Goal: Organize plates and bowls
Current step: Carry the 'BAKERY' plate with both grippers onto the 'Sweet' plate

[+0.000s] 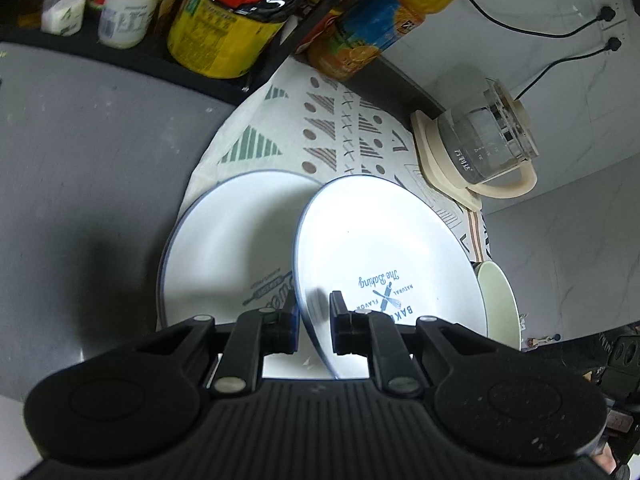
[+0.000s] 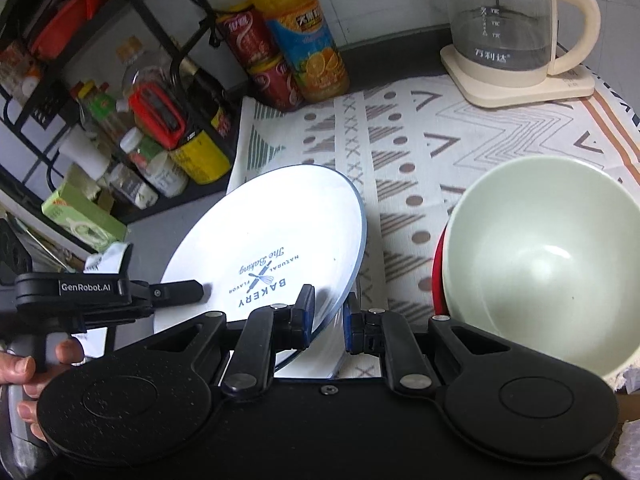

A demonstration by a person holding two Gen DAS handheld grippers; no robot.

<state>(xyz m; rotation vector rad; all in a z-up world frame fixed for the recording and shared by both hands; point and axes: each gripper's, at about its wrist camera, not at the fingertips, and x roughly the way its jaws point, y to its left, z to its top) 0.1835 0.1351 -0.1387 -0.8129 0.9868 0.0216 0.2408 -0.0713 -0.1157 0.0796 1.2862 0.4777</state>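
**Both grippers clamped on one plate, held tilted**

Left gripper (image 1: 314, 320) is closed down on the near rim of the printed plate (image 1: 384, 256), one finger on the face, the other behind the rim. Right gripper (image 2: 328, 320) has its jaws pinched on the same plate (image 2: 268, 248), further round its near rim. So I'm carrying that plate with both tools at once. In the right wrist view I can see the left gripper's finger (image 2: 176, 292) lying on the plate's face from the left side, with my hand (image 2: 28, 376) on its handle.

The plate is tilted, far edge up, clear of the patterned cloth (image 2: 400, 140). Its "BAKERY" print reads upside down to me.

A second white plate (image 1: 232, 248) lies flat on the cloth's left edge, partly under the held one. It overhangs the cloth onto the grey countertop (image 1: 80, 160).

A pale green bowl (image 2: 536, 264) sits near the cloth's right side, just beside the held plate, with something red (image 2: 438, 264) behind its left rim. I can't tell what that is.

At the cloth's far right corner stands a glass kettle (image 2: 508, 28) on a cream base. At its far left corner are an orange drink bottle (image 2: 304, 40) and red cans (image 2: 260, 60), next to a black rack of jars (image 2: 132, 120).
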